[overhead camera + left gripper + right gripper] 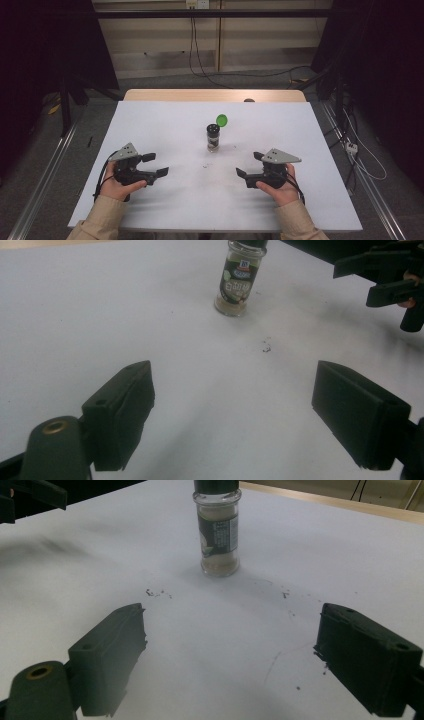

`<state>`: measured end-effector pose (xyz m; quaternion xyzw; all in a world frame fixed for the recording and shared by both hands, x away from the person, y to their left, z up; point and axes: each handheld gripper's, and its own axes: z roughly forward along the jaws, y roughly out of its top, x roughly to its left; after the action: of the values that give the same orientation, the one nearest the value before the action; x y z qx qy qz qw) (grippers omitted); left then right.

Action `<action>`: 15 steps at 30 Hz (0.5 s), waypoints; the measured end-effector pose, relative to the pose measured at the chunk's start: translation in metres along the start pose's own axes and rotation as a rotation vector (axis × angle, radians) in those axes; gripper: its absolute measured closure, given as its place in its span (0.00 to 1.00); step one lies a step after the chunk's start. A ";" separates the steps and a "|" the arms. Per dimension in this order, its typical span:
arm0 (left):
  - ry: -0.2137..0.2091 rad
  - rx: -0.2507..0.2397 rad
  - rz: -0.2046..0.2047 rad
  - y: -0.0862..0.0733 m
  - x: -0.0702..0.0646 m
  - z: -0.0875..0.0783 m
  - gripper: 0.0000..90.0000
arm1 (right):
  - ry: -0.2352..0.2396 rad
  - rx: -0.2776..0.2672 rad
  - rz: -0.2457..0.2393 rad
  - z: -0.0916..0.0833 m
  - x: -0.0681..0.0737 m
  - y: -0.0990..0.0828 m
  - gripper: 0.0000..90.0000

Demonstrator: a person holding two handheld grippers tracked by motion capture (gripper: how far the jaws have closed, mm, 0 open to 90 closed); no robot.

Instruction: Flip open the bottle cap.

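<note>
Spice jar [213,138] stands upright at the middle of the white table [165,125], its green flip lid [221,119] hinged open up and to the far right. Left gripper [156,165] sits near-left of the jar, right gripper [246,165] near-right; both well apart from it, both aimed inward at it. Each has its jaws spread wide with nothing but bare table between them.

Risks, as I judge them: the jar is narrow and tall, so a jaw arriving off-centre or high on the glass could tip it, and with the lid open the contents would spill. A squeeze near the cap could catch the raised lid and snap it shut or twist the jar. Two grippers closing in from opposite sides could also clash.

Hard to make out: dark specks [266,347] on the table near the jar, spilled spice or dirt, can't tell. The jar's top is cut off in both gripper views, so the shaker holes and lid hinge go unchecked there. Label print is too small to read.
</note>
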<state>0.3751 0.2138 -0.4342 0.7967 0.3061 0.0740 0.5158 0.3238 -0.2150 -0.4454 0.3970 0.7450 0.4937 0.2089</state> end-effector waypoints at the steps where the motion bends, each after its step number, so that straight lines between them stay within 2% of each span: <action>1: -0.002 0.002 -0.001 -0.001 -0.001 0.000 0.19 | -0.002 0.000 0.000 -0.002 -0.001 -0.001 0.13; 15: 0.005 0.005 0.003 -0.007 -0.002 -0.006 0.15 | -0.038 0.000 0.003 -0.027 -0.010 -0.015 0.13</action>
<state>0.3679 0.2194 -0.4372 0.7982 0.3065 0.0760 0.5130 0.3051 -0.2414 -0.4482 0.4074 0.7403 0.4864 0.2221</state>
